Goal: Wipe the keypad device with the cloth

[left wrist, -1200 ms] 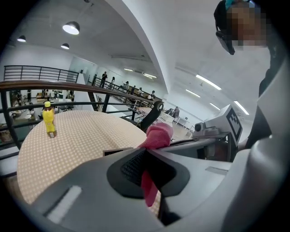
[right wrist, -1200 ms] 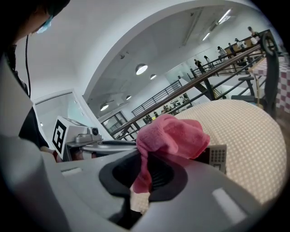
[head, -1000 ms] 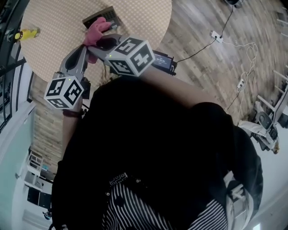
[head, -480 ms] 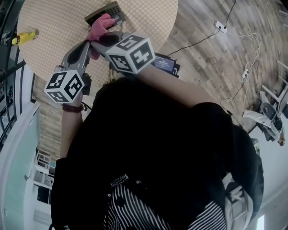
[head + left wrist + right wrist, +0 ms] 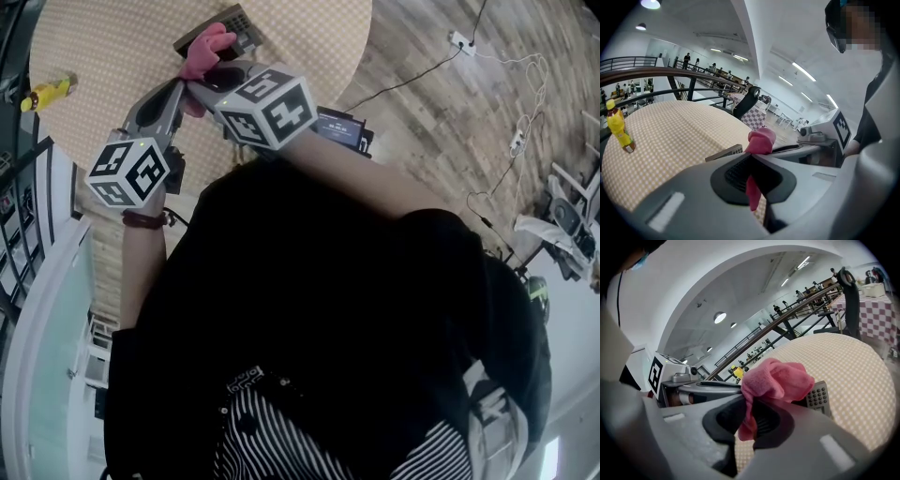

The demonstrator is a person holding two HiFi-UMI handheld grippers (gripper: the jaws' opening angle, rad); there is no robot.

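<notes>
A pink cloth (image 5: 202, 53) is bunched over the near edge of the dark keypad device (image 5: 228, 22) on the round checked table (image 5: 300, 37). Both grippers meet at the cloth. My left gripper (image 5: 178, 86) is shut on a fold of the cloth (image 5: 760, 140), with a strip hanging down between its jaws. My right gripper (image 5: 199, 86) is also shut on the cloth (image 5: 776, 377). Grey keys of the keypad device (image 5: 817, 396) show just behind the bunch. From the left gripper view only a corner of the keypad device (image 5: 726, 153) shows.
A yellow bottle (image 5: 44, 93) stands at the table's left edge, also visible as the bottle (image 5: 618, 127). A black box with a lit screen (image 5: 339, 128) sits below the table edge. Cables and a power strip (image 5: 459, 41) lie on the wooden floor. A railing runs along the left.
Both grippers have carried the cloth a little farther over the keypad's near edge. The head camera has shifted slightly.
</notes>
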